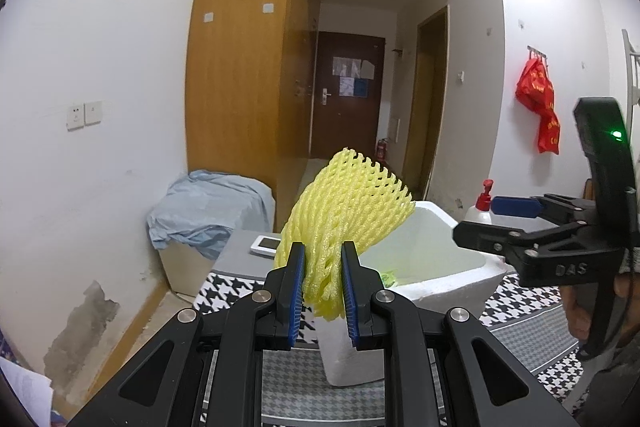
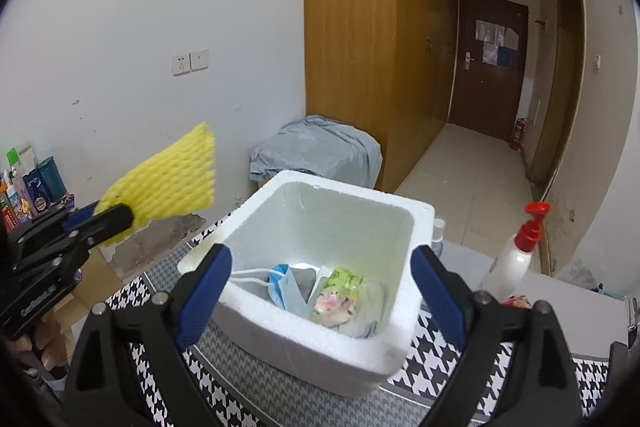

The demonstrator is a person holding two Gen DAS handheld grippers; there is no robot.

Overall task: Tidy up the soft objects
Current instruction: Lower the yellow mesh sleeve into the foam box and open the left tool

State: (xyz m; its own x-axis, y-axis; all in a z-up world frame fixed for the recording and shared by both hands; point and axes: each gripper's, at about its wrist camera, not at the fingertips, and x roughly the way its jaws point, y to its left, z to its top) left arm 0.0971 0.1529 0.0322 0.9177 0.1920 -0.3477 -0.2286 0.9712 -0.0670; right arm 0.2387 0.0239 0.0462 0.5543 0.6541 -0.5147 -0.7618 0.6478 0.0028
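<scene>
Left gripper (image 1: 322, 287) fingers clamp yellow foam net (image 1: 344, 215), raised for dropping | right gripper (image 2: 322, 291) fingers spread empty over foam box (image 2: 280, 331) | box collects soft items

The foam net sleeve (image 1: 344, 223) is bright yellow with an open mesh pattern, and the foam box (image 2: 320, 307) is plain white. Inside it lie a light blue face mask (image 2: 286, 285) and a packet (image 2: 338, 295) printed in green and pink. The cloth (image 2: 436, 351) under the box is black-and-white houndstooth — large checks in some panels, fine grey ones in others. The pump bottle (image 2: 516, 255) is white with a red top, and the gripper pads (image 2: 206, 293) are blue on black arms.
</scene>
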